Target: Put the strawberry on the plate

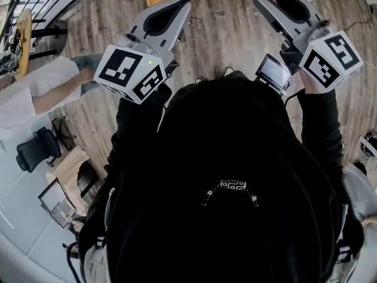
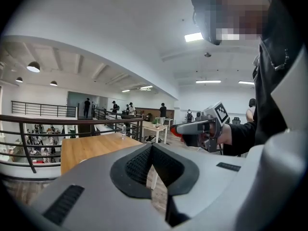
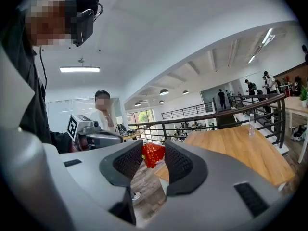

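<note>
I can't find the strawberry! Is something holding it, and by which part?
The right hand-held gripper pinches the strawberry by its sides, at the jaw tips.

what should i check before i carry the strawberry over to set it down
1. Red strawberry clamped between the right tool's pads, near their tips: ok.
2. Left tool empty, jaws together: ok.
3. The two tools held apart from each other: ok.
4. Light wooden table ahead of the right tool, with bare top showing: ok.
5. Plate located: cannot tell, none shows in any view.
6. Person in a white top at the left stands apart from both tools: ok.
</note>
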### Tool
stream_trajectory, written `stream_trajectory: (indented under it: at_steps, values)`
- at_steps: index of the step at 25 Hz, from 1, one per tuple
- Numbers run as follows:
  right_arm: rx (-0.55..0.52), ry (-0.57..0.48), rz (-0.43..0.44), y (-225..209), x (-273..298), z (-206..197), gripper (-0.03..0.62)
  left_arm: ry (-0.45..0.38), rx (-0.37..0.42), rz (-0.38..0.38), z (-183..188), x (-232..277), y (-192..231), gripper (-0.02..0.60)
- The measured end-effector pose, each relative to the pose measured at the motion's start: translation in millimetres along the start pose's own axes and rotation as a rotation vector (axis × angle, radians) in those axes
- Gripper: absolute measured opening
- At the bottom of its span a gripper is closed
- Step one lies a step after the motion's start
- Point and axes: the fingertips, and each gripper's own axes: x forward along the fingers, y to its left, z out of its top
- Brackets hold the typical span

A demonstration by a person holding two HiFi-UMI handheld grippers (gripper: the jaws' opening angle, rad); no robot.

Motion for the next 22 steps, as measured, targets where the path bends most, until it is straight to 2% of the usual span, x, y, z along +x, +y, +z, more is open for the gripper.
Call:
stream_trajectory:
  at_steps: [6, 11, 14, 22]
  values:
    - [0.059, -0.002, 0.0, -33, -14, -11, 0.15, 0.047, -0.004, 0.017, -3, 26, -3, -0.005]
    - [0.089, -0.003, -0.008, -46, -15, -14, 0.15, 0.066, -0.003, 0.034, -4, 26, 3, -0.005]
    - [0.083, 0.005, 0.003, -45, -10, -17, 0.15, 0.057, -0.012, 0.039, -4, 25, 7, -0.004]
    - [0.047, 0.004, -0.018, -50, 8, -10, 0.15, 0.021, -0.012, -0.014, -6, 47, 26, -0.005]
